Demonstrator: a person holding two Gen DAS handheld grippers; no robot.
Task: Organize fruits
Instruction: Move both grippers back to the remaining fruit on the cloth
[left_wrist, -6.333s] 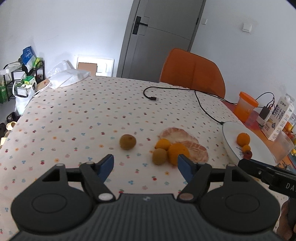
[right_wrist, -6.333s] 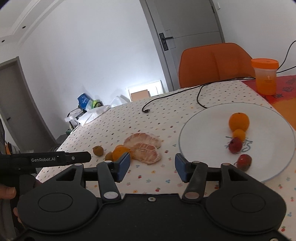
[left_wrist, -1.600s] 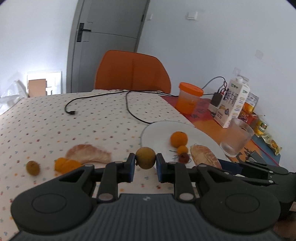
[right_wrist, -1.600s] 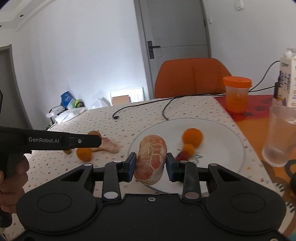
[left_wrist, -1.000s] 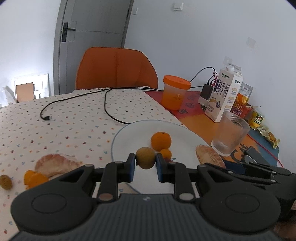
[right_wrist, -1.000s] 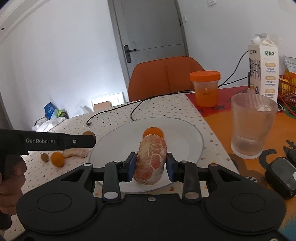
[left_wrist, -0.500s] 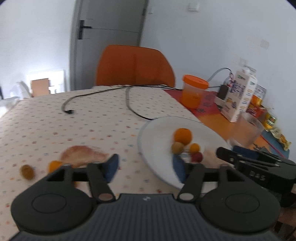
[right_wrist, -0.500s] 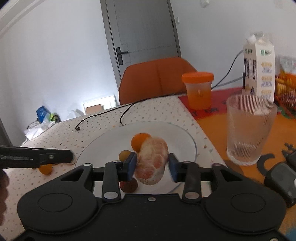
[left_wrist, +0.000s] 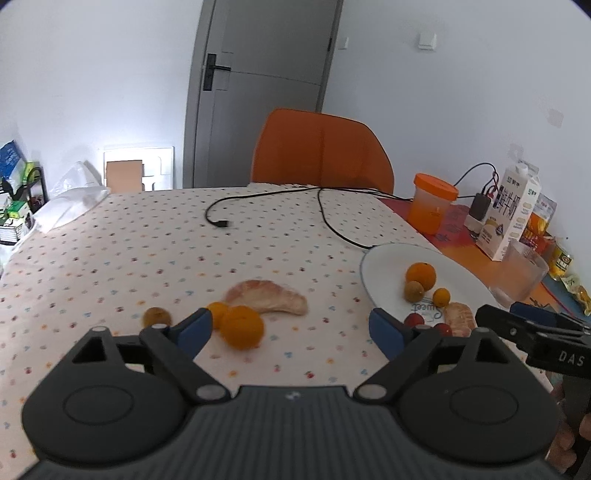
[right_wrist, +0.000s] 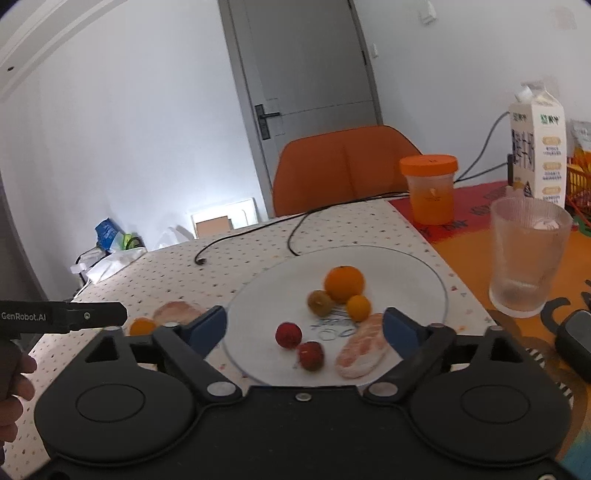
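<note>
Both drops made: my right hand-held gripper (right_wrist: 303, 328) is opening above the pomelo segment (right_wrist: 364, 350) on the plate (right_wrist: 424, 273); my left hand-held gripper (left_wrist: 291, 326) is opening, empty. Next, centre on the orange (left_wrist: 242, 326) at lower middle of the tabletop (left_wrist: 147, 251).

The plate (right_wrist: 424, 266) holds six fruits on the worktop (left_wrist: 110, 258); left of it lie four more; a glass (right_wrist: 526, 258) stands right.
</note>
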